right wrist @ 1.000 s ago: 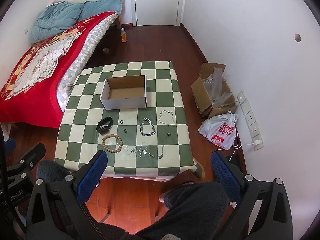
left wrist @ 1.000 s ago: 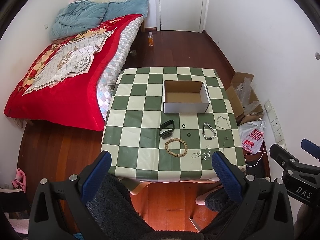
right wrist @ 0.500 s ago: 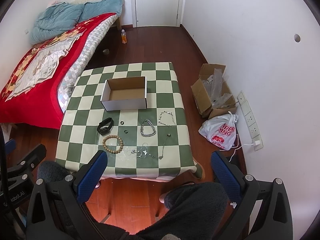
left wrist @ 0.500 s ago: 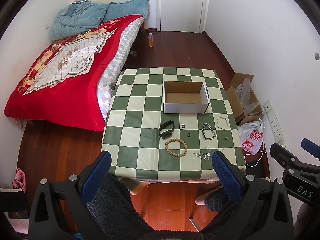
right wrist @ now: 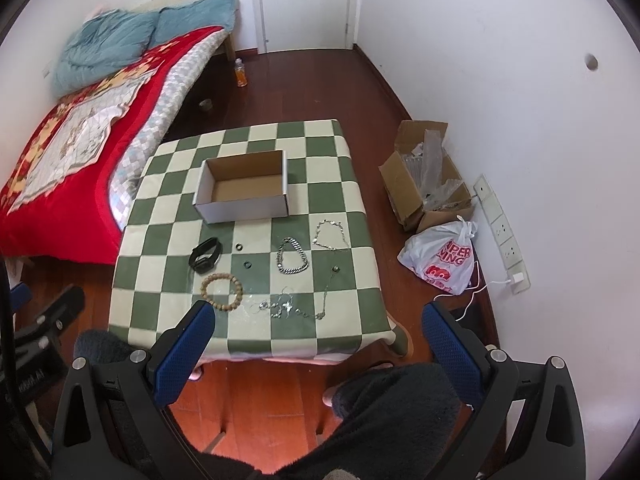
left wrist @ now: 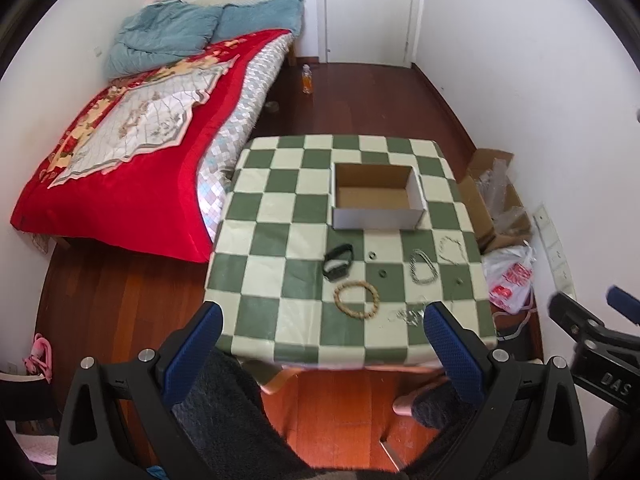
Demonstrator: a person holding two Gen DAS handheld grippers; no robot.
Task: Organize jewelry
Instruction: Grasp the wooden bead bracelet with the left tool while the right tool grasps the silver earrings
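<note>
The open white box (right wrist: 243, 194) sits on the checkered counter (right wrist: 160, 216), its long axis running left to right. Nearer than the box lie a black band (right wrist: 206, 255) slanted toward it, a bead bracelet (right wrist: 221, 286), a silver chain (right wrist: 292, 256) and tangled necklaces (right wrist: 288, 306). The left tool (left wrist: 320, 336) and right tool (right wrist: 316, 336) hang spread wide and empty, short of the counter's near edge.
</note>
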